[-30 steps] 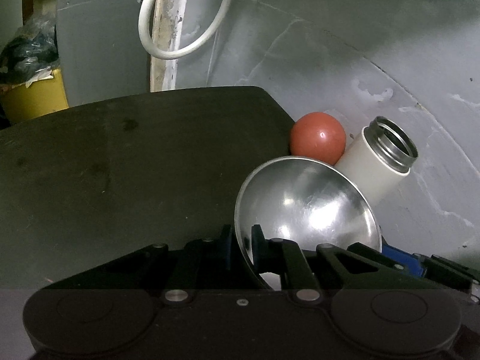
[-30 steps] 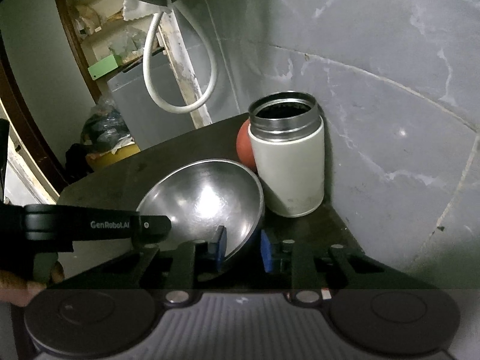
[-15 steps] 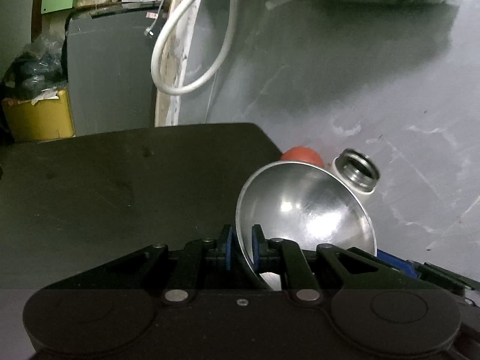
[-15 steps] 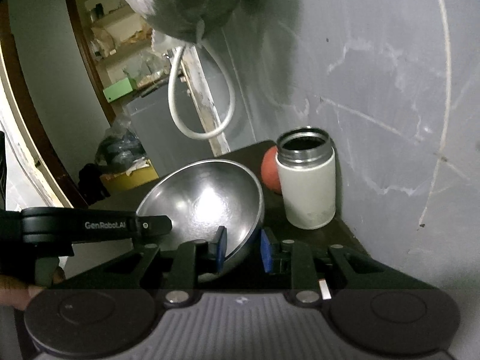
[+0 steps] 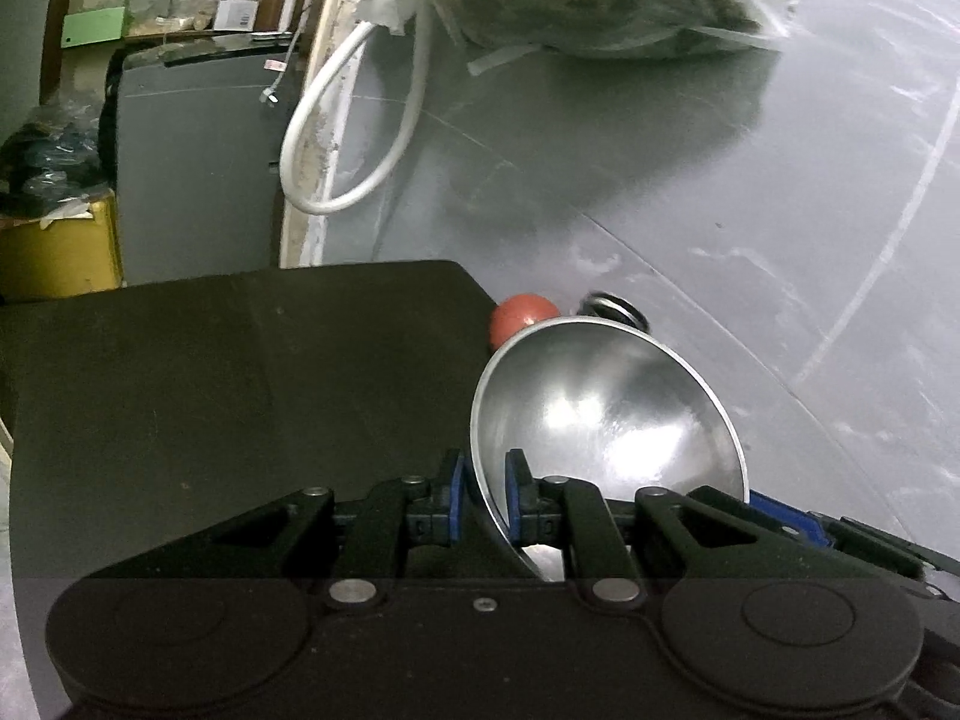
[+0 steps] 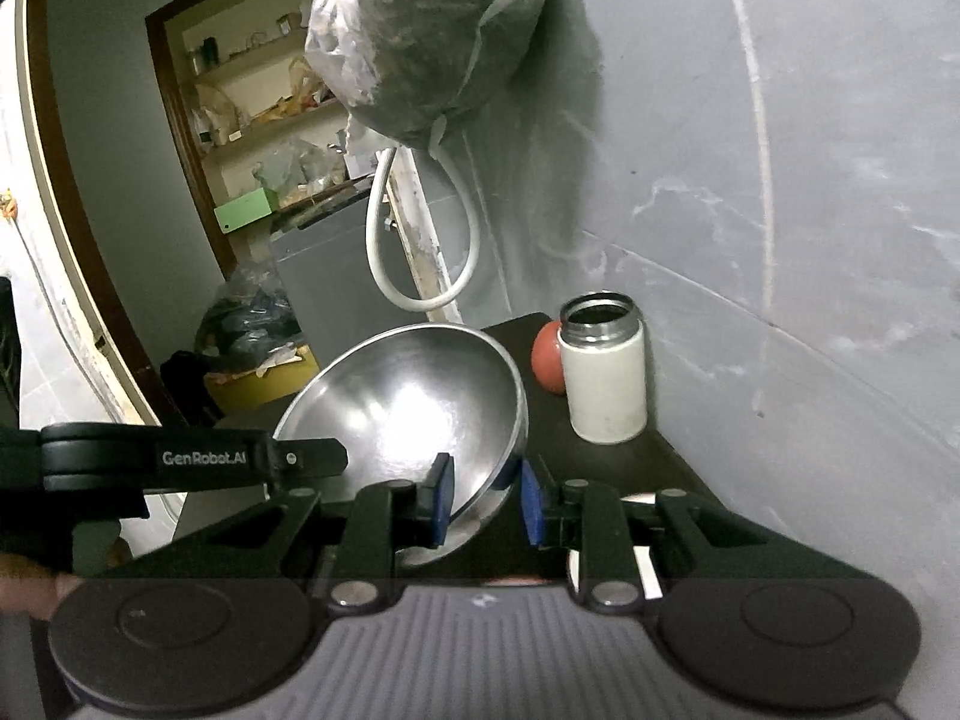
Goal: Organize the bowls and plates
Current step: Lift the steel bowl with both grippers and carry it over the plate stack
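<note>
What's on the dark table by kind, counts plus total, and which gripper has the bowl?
Steel bowl: 1, tilted, rim clamped by the left gripper; the right gripper straddles its edge, jaws apart.
White open-top canister: 1, upright by the wall.
Red ball: 1, beside the canister.
Total: 3

- We see a polished metal bowl (image 6: pixel 414 402), mirror-bright with hard glare inside.
- We see a dark, matt bench (image 5: pixel 240 372), faintly scuffed.
- The flask (image 6: pixel 606 384) looks matt white with a bare steel mouth.
- The ball (image 6: pixel 547 360) is smooth, slightly glossy red.
- The hanging bag (image 6: pixel 420 30) is thin, crinkled clear plastic.
- The wall (image 6: pixel 810 210) is grey, streaked, semi-gloss.
</note>
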Action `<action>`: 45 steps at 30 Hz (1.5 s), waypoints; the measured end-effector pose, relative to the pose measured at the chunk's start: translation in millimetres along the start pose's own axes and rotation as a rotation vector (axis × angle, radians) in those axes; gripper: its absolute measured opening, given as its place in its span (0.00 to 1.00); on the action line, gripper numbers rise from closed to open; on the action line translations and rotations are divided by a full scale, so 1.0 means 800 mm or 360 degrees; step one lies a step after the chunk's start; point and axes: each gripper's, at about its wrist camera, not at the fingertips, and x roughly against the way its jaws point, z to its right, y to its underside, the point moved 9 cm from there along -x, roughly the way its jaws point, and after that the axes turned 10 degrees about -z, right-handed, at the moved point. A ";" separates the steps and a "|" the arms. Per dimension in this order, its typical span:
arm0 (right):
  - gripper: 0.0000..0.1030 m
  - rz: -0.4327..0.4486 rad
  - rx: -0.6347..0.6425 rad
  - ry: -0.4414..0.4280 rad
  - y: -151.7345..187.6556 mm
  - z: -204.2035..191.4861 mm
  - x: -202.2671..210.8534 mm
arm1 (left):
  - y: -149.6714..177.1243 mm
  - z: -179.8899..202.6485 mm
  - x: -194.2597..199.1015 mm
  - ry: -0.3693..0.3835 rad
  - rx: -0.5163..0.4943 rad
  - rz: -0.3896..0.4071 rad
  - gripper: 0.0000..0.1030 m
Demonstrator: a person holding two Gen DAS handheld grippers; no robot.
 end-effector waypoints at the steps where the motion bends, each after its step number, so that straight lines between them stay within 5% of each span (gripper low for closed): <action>1: 0.26 0.0000 0.0002 0.0012 0.006 -0.001 0.007 | 0.006 0.002 0.003 0.0011 -0.0003 -0.0008 0.14; 36: 0.26 -0.0332 -0.0169 0.0095 0.201 0.053 0.115 | 0.234 0.071 0.027 0.0144 -0.0197 -0.0486 0.17; 45: 0.27 -0.0426 -0.0173 0.0037 0.229 0.057 0.134 | 0.252 0.078 0.033 0.0135 -0.0290 -0.0560 0.17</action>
